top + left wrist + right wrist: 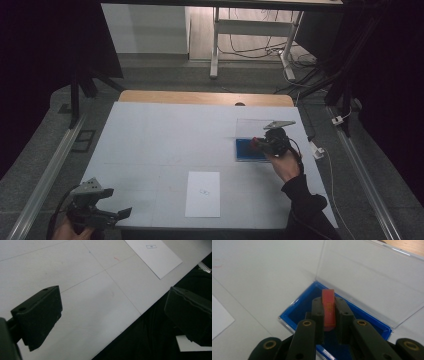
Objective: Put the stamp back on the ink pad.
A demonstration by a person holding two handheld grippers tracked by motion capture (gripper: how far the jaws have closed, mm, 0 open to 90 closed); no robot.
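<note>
Lab or test room, prob. recording setup. White flat work table w/ faint pencil grid lines, light wooden board edge at far side. Grey carpet floor, aluminium rails along both table sides. Black tripod-like stand legs at left. White metal desk frame beyond, w/ loose black cables on floor. Dark surroundings, no domestic furnishings.

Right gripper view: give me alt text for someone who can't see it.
The right gripper is shut on a small red block, above an open blue-lined case with its clear lid raised, on a white table.
</note>
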